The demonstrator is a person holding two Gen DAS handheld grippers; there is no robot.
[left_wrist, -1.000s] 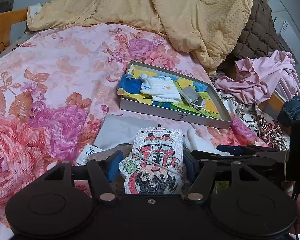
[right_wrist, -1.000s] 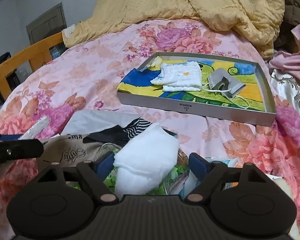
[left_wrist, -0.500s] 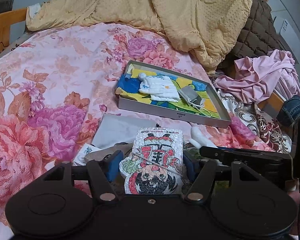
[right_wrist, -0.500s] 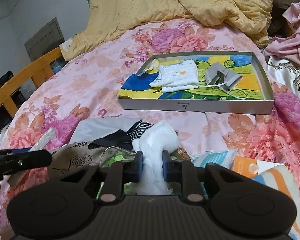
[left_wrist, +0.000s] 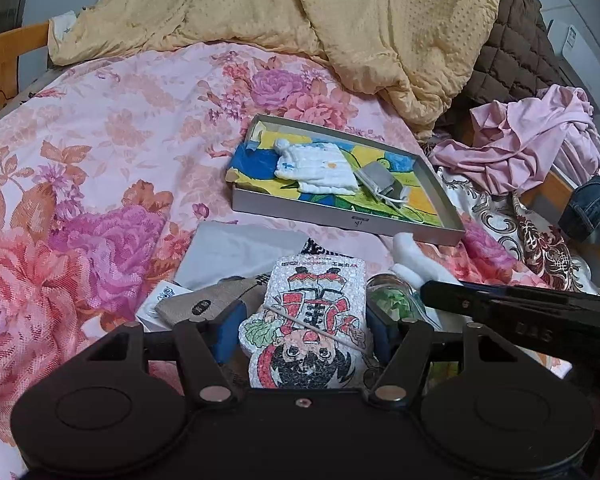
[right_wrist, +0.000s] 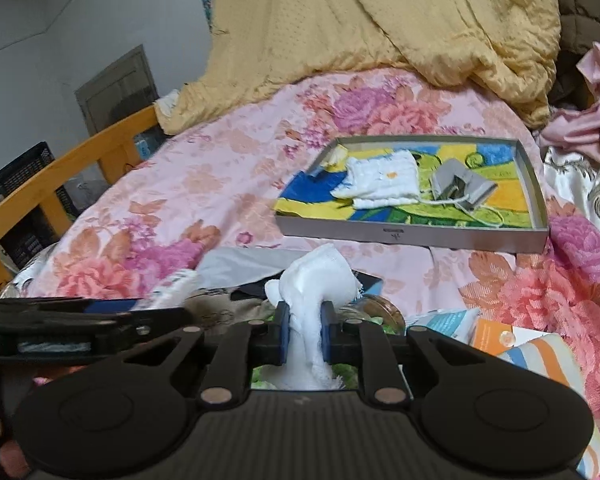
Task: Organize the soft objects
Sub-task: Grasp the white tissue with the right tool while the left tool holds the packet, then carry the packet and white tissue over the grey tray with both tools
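My right gripper [right_wrist: 303,332] has its jaws still closing on a white gauze cloth [right_wrist: 320,276], pinched between the blue pads and raised above the clutter. The same cloth [left_wrist: 410,258] peeks out beyond the right gripper's arm [left_wrist: 520,316] in the left wrist view. My left gripper [left_wrist: 304,332] is shut on a glittery cartoon-figure pad [left_wrist: 316,300], gripped by its side edges. Ahead on the floral bedspread lies a grey tray [right_wrist: 412,236] with a colourful lining. It holds a folded white cloth [right_wrist: 384,178] and a grey pouch [right_wrist: 460,188] with a cord.
A yellow quilt [left_wrist: 340,20] is heaped at the back, with a pink garment [left_wrist: 532,140] and jeans [left_wrist: 592,208] at the right. A wooden bed rail [right_wrist: 60,172] runs along the left. Under the grippers lie a glass jar [right_wrist: 380,308], a grey sheet [left_wrist: 236,248] and paper packets [right_wrist: 512,340].
My right gripper closed on the white cloth and lifted it off the pile, swinging a little to the left. The left gripper kept still with the cartoon pad.
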